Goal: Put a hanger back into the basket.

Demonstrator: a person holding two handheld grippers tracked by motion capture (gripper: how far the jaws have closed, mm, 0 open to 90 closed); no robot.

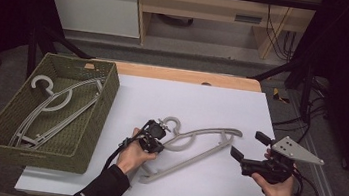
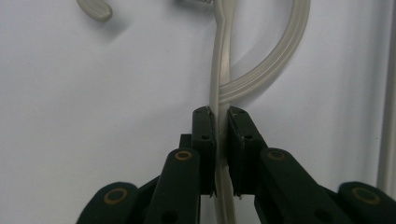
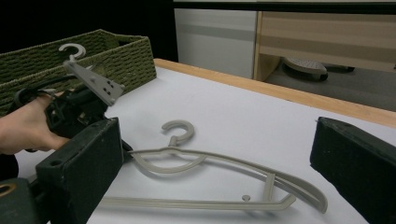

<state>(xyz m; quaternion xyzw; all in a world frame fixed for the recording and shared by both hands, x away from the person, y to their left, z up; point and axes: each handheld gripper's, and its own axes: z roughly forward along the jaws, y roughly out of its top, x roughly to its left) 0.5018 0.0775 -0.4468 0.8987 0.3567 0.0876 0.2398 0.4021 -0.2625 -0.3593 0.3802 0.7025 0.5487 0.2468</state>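
Surface: white table top (image 1: 187, 99) with a wooden strip along its far edge, centre of the high view; cabinets and floor fill the upper frame.
Basket: green woven basket (image 1: 104, 97) at left of the high view, overhanging the table's left edge; it holds a grey hanger in basket (image 1: 55, 108) lying flat.
Left gripper: left gripper (image 1: 153, 137) in the person's left hand (image 1: 133, 154), left of centre in the lower half of the high view.
Left jaws: closed narrow on the hanger's thin bar, which runs up between them in the left gripper view, just below the inner curved loop.
Task item: grey plastic hanger (image 1: 202, 144) flat on the table at centre, hook (image 1: 172, 123) toward upper left, just above the left gripper.
Right gripper: right gripper (image 1: 247, 147) in the right hand (image 1: 277, 188), lower right of the high view, apart from the hanger's right end.
Right jaws: wide apart, holding nothing; the hanger lies beyond them in the right gripper view.
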